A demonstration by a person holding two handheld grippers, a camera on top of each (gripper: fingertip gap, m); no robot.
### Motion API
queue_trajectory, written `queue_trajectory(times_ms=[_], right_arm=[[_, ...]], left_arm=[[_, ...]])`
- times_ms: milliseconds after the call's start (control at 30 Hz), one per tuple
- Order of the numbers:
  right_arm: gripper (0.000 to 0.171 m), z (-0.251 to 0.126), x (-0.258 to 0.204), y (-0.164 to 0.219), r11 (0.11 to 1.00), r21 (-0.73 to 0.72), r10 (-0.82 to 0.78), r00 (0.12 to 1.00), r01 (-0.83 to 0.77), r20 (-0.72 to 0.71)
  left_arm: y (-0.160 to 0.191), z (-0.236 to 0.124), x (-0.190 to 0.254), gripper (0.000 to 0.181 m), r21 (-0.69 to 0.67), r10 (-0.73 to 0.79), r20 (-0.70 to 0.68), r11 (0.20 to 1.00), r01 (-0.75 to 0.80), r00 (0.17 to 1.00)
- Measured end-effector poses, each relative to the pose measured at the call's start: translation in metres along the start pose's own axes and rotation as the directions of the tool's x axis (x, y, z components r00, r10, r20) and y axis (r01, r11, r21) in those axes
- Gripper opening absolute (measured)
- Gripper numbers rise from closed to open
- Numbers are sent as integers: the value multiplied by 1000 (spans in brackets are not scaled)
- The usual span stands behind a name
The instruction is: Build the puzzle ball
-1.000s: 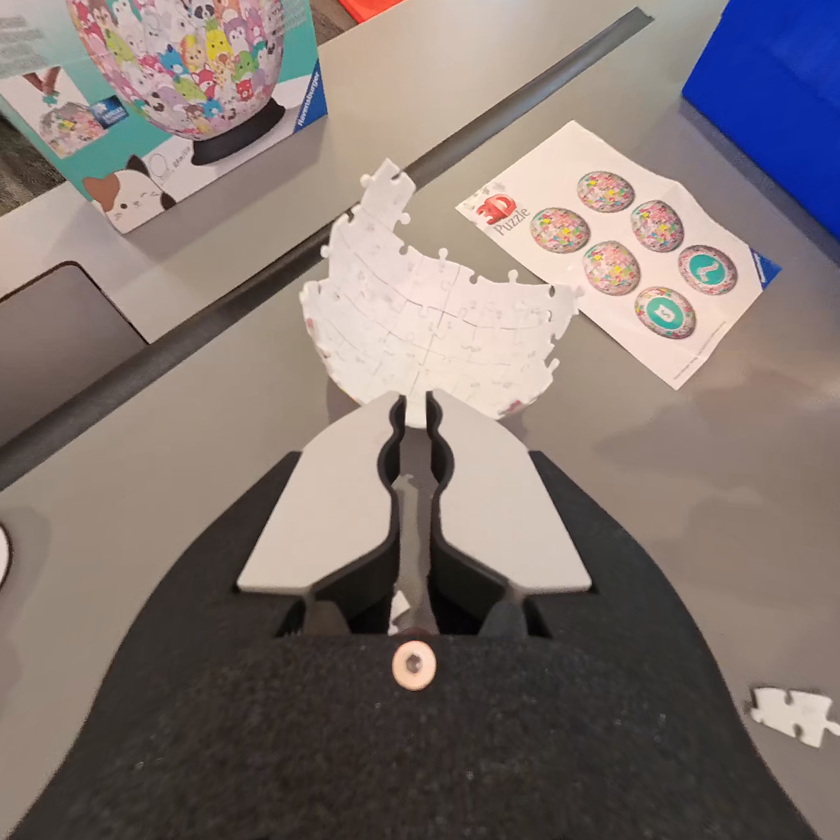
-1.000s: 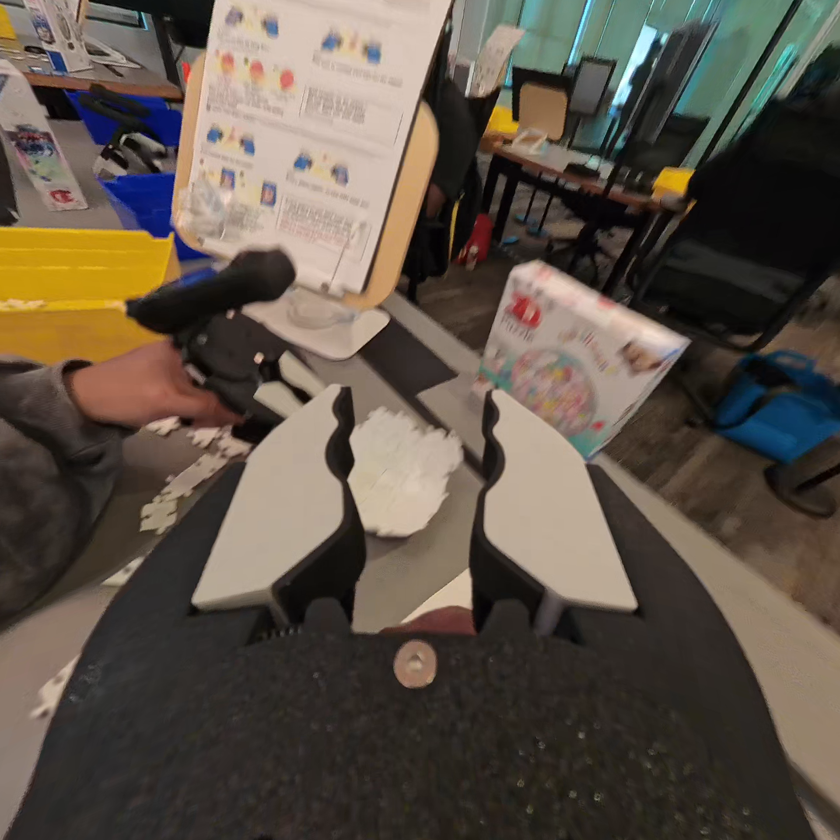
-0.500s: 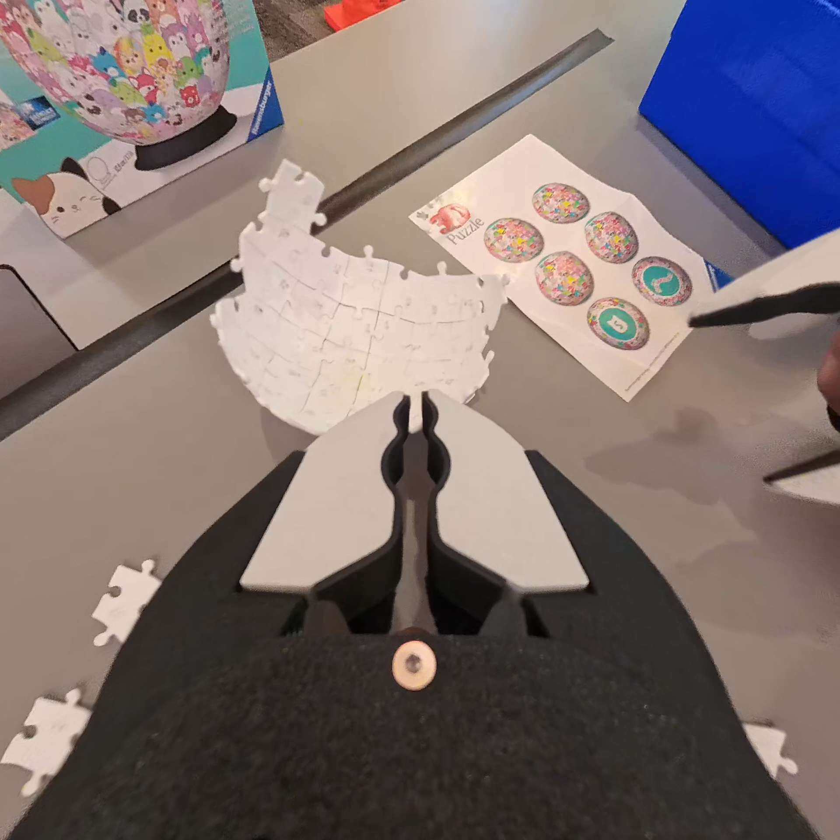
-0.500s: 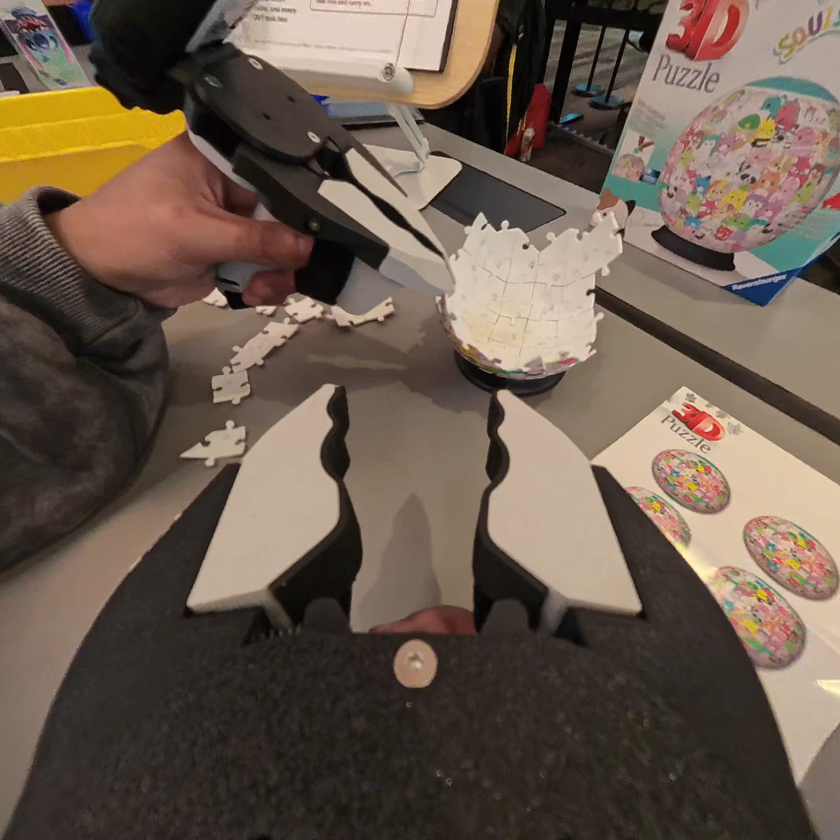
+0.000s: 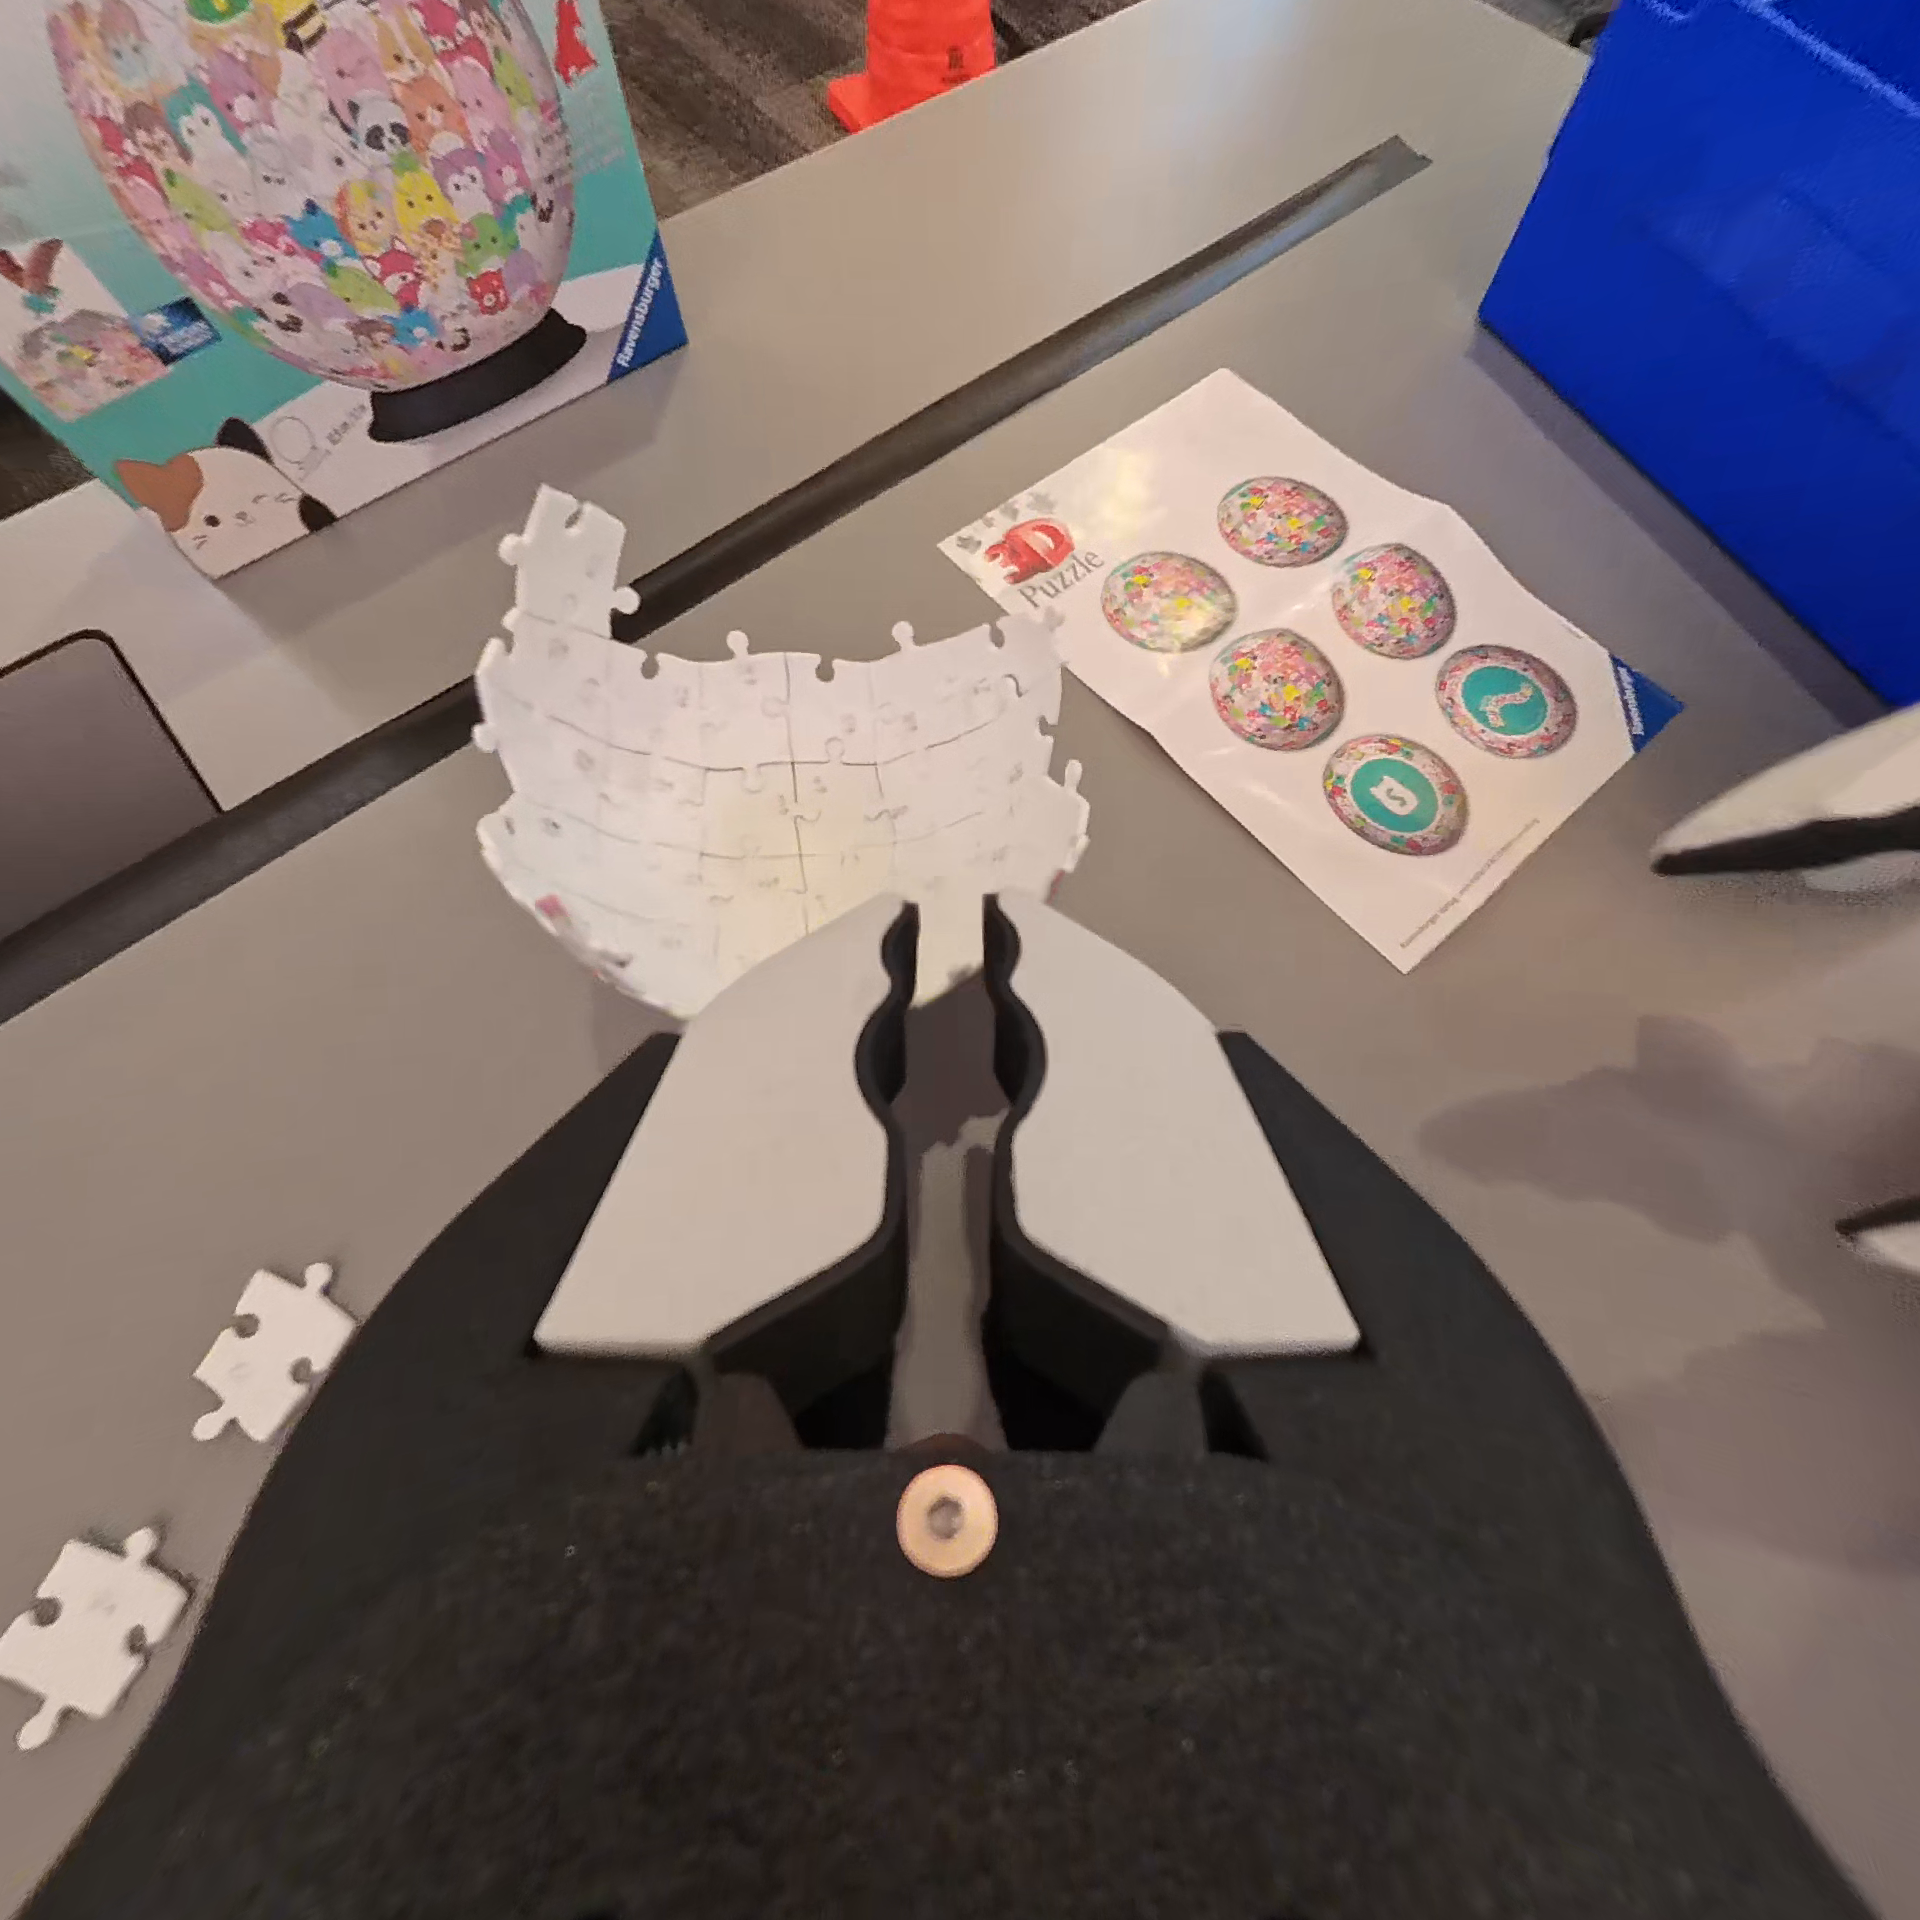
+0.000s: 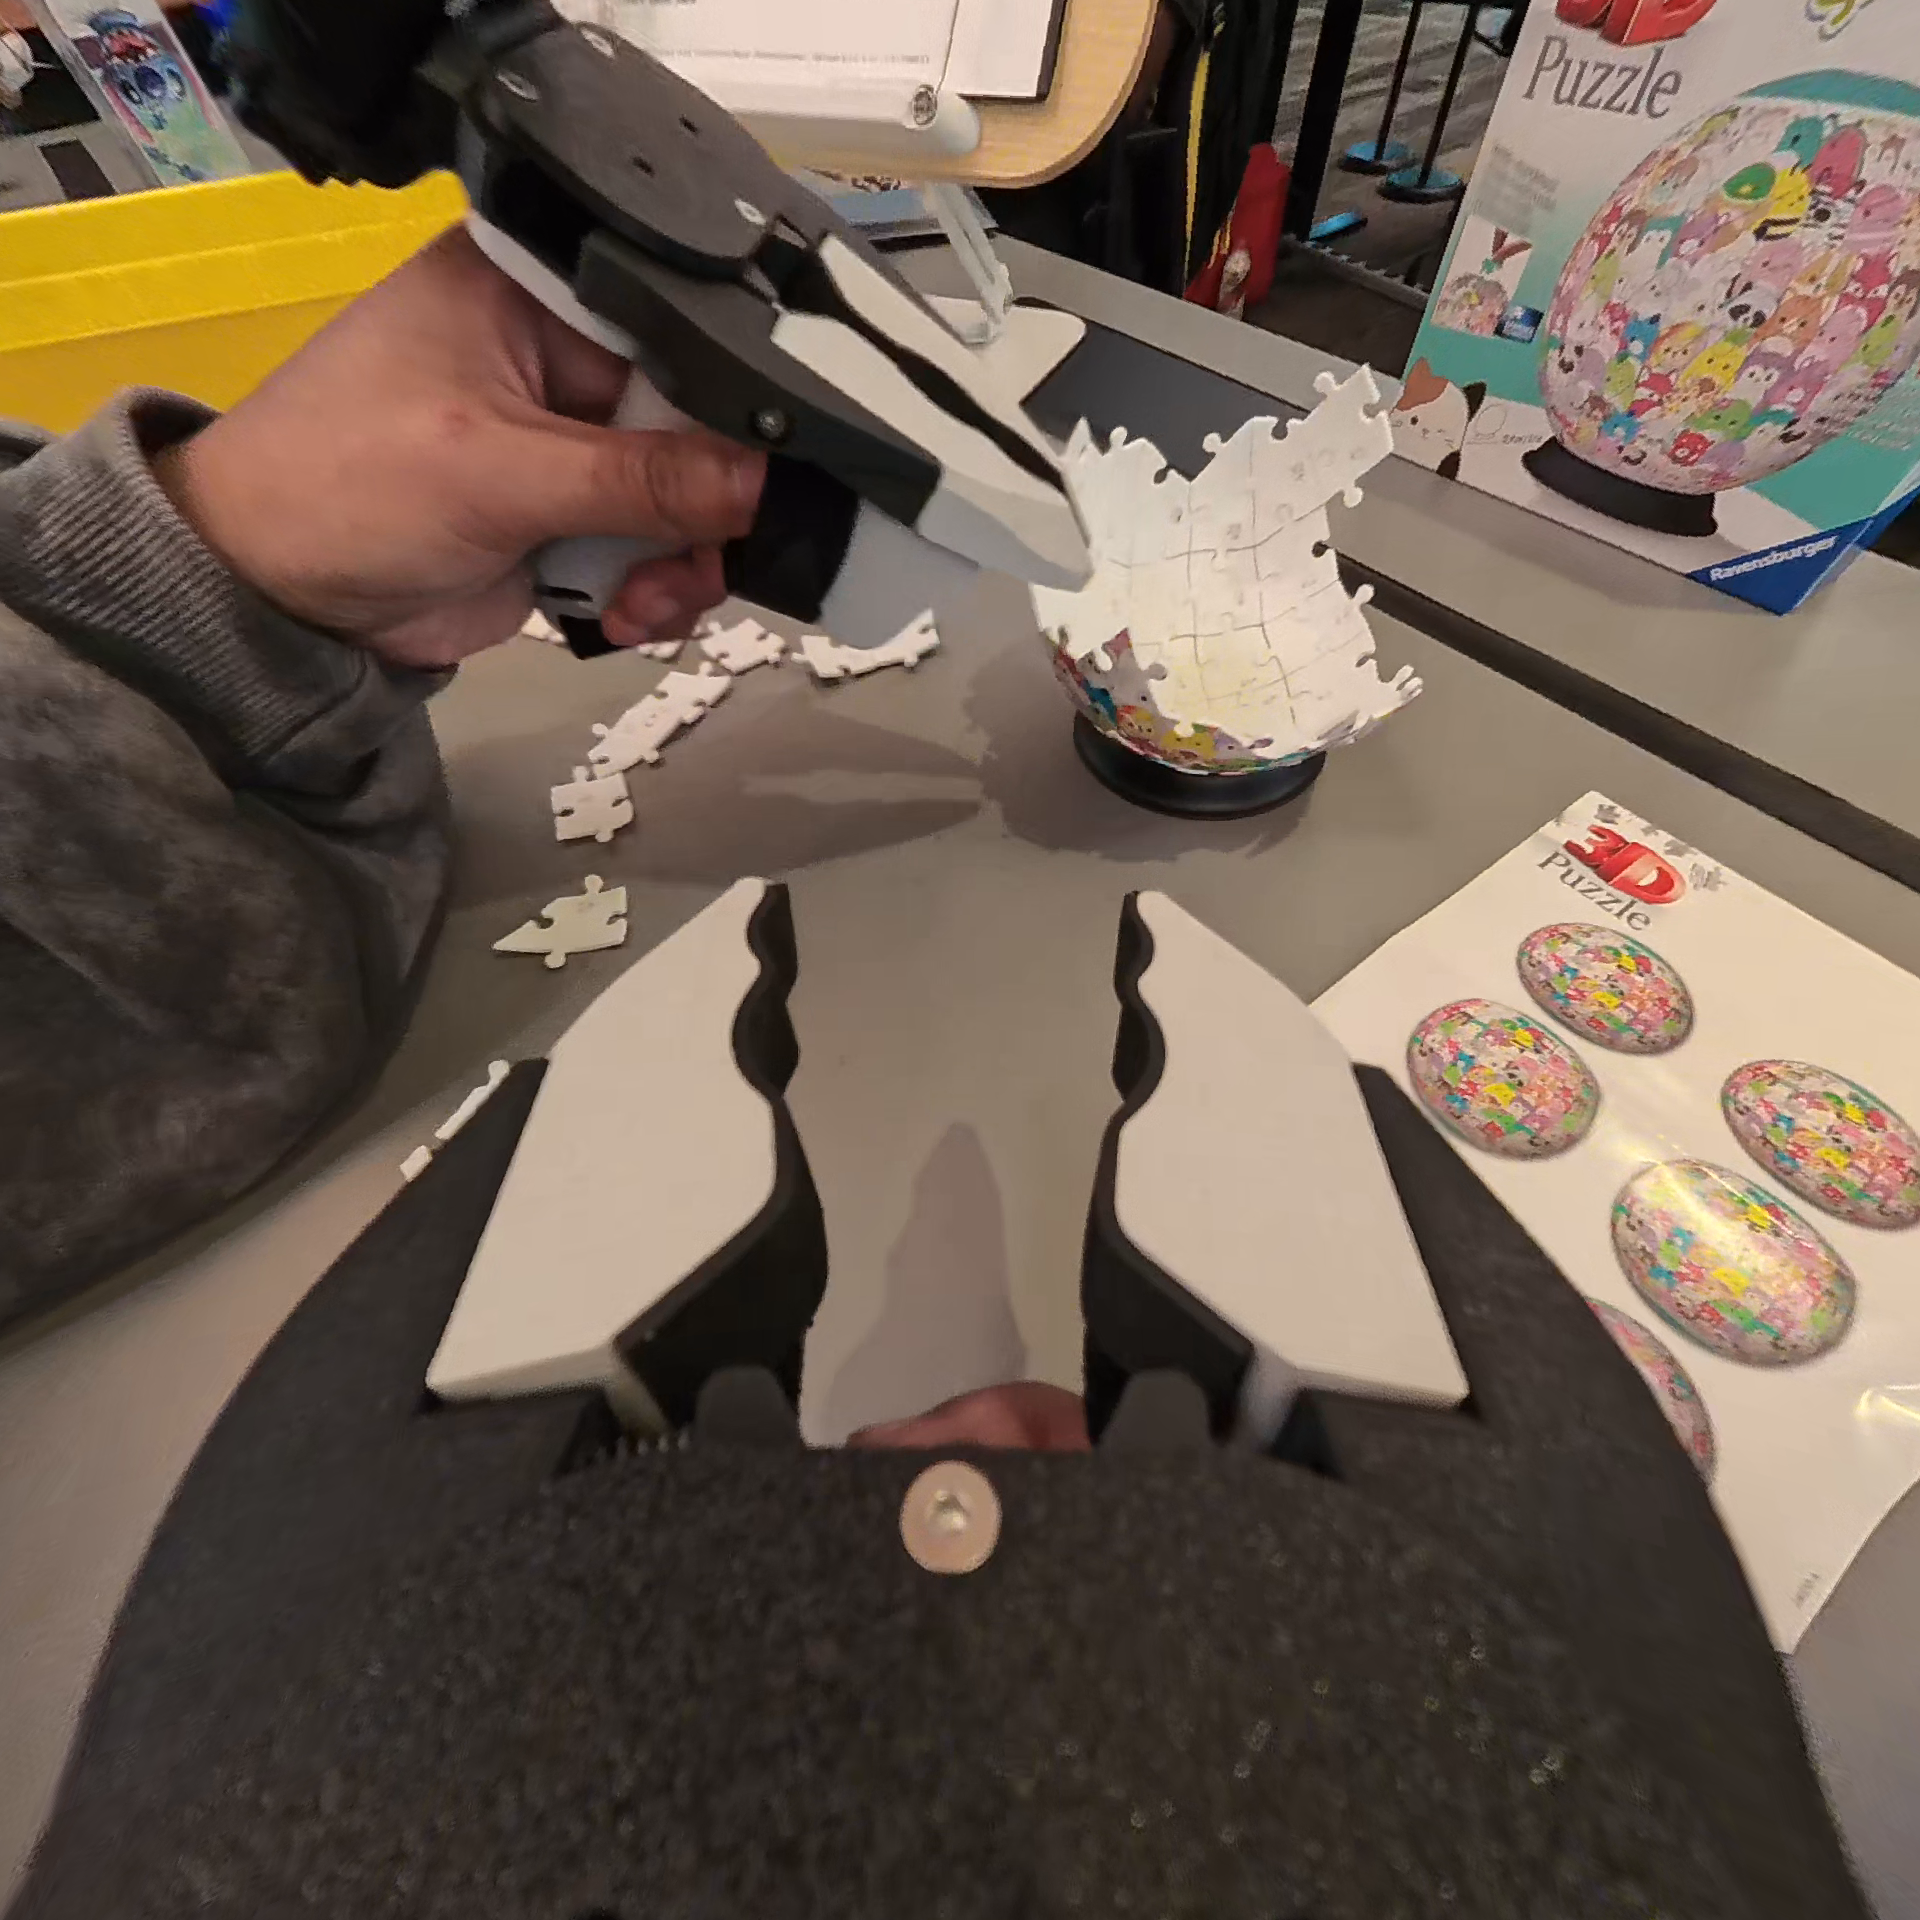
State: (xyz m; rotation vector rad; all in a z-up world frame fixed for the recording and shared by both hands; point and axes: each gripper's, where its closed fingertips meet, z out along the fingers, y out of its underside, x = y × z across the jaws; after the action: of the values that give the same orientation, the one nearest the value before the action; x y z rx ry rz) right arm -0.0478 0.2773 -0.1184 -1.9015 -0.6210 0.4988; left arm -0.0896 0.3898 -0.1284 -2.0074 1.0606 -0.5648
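The half-built puzzle ball [image 5: 769, 790] is a white shell of joined pieces, open at the top. In the right wrist view the ball [image 6: 1236, 582] sits on a dark round stand [image 6: 1195, 779], its coloured outside showing low down. My left gripper [image 5: 948, 914] has its jaws almost closed, pinching the ball's near rim. It also shows in the right wrist view [image 6: 1075, 551], held by a hand [image 6: 416, 488]. My right gripper [image 6: 951, 914] is open and empty above the table, short of the ball. One of its fingers [image 5: 1818, 821] shows at the right edge of the left wrist view.
Loose white pieces [image 6: 592, 800] lie left of the ball, and two pieces [image 5: 275, 1351] lie near my left gripper. A picture leaflet [image 5: 1309, 665] lies right of the ball. The puzzle box [image 5: 312, 260] stands behind. A blue bin [image 5: 1745, 312] is at the far right, a yellow bin [image 6: 187, 281] at the left. Tip to tip, the grippers are about 12 cm apart.
The right wrist view has swung down from the room onto the table and ball. The left gripper has stayed at the ball's near rim, with its jaw gap now slightly wider.
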Motion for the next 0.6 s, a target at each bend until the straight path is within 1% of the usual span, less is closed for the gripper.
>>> queue_trajectory(times_ms=[67, 200, 300, 400, 467, 500, 533, 600], right_arm=[[59, 2, 0, 3, 1000, -9, 13, 1000, -13, 8], [60, 6, -3, 10, 999, -27, 28, 999, -28, 27], [60, 8, -5, 14, 999, -41, 19, 999, -18, 29], [61, 6, -5, 13, 999, -41, 13, 1000, -12, 24], [61, 2, -6, 13, 999, -42, 24, 999, -23, 27], [58, 0, -7, 14, 998, -47, 40, 999, -38, 36], [55, -3, -12, 14, 997, -48, 64, 996, -62, 55], [55, -11, -28, 20, 990, -57, 137, 983, -131, 120]], left_arm=[[3, -3, 8, 11, -7, 7, -40, 1000, -8, 999], [9, 5, 19, 11, -30, 48, -44, 998, -50, 998], [7, 11, 27, 11, -29, 47, -57, 998, -48, 997], [2, 9, 29, 13, -22, 45, -63, 999, -46, 997], [-1, -2, 26, 15, -14, 58, -50, 998, -59, 997], [-1, -12, 25, 17, -8, 73, -52, 997, -73, 996], [0, -24, 25, 19, -4, 89, -59, 996, -90, 994], [8, -54, 31, 25, 8, 115, -98, 993, -115, 988]])
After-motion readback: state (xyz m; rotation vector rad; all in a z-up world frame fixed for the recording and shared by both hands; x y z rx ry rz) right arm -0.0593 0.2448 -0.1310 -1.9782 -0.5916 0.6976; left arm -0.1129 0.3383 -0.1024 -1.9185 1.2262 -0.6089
